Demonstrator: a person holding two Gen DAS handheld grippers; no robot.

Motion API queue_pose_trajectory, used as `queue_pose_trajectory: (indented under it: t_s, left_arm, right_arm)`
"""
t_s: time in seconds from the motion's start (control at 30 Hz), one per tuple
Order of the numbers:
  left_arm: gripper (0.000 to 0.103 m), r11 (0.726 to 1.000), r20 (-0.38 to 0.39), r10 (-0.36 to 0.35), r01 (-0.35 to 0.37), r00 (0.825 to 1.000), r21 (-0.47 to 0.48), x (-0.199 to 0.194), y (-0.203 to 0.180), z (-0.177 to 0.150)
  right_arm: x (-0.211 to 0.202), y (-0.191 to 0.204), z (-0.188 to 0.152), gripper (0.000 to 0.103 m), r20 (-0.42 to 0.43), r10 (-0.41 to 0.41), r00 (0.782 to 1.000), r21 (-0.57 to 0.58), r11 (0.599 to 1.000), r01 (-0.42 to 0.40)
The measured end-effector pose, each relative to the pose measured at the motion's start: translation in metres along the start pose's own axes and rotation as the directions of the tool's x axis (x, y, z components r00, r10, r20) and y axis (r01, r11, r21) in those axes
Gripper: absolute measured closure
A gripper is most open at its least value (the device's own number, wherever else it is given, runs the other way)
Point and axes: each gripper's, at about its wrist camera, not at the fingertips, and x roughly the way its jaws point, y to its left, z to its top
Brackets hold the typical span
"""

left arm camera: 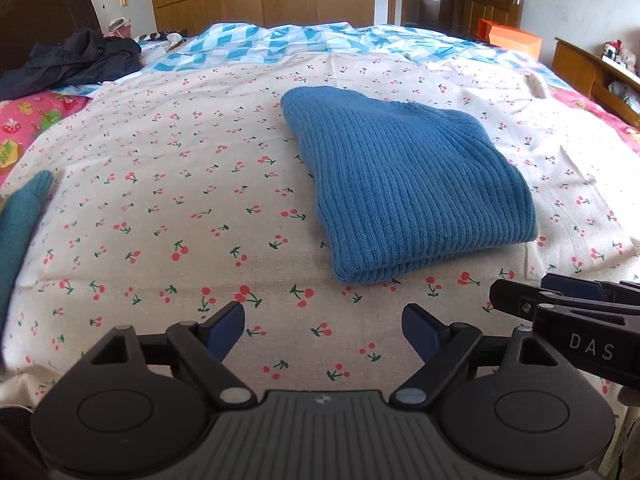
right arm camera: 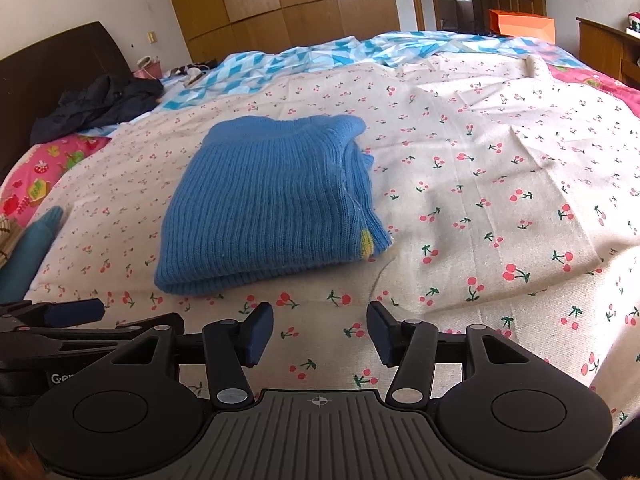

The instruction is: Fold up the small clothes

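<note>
A blue ribbed knit sweater point(left arm camera: 404, 184) lies folded into a compact rectangle on the cherry-print sheet point(left arm camera: 180, 184). It also shows in the right wrist view point(right arm camera: 264, 204), with a small yellow patch at its near right corner. My left gripper point(left arm camera: 323, 330) is open and empty, hovering just in front of the sweater's near edge. My right gripper point(right arm camera: 320, 332) is open and empty, beside the left one, also short of the sweater. The right gripper's body shows at the right edge of the left wrist view point(left arm camera: 568, 312).
A teal garment point(left arm camera: 20, 216) lies at the left edge of the bed. A dark jacket point(left arm camera: 68, 60) is heaped near the headboard. A blue-and-white checked quilt point(left arm camera: 288, 44) lies at the back. An orange box point(left arm camera: 508, 38) and wooden furniture stand beyond the bed.
</note>
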Motion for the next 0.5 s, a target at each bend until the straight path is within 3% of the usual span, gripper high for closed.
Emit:
queue_pose_trajectory:
  t_s: [0.5]
  left_arm:
    - [0.010,1.000,-0.068,0.012,-0.013,0.998,-0.014,0.0005,-0.0031,0.0031]
  right_arm:
    - [-0.0063,-0.0038,0.0029,0.047,-0.011,0.014,1.000,0.011,1.000,-0.014]
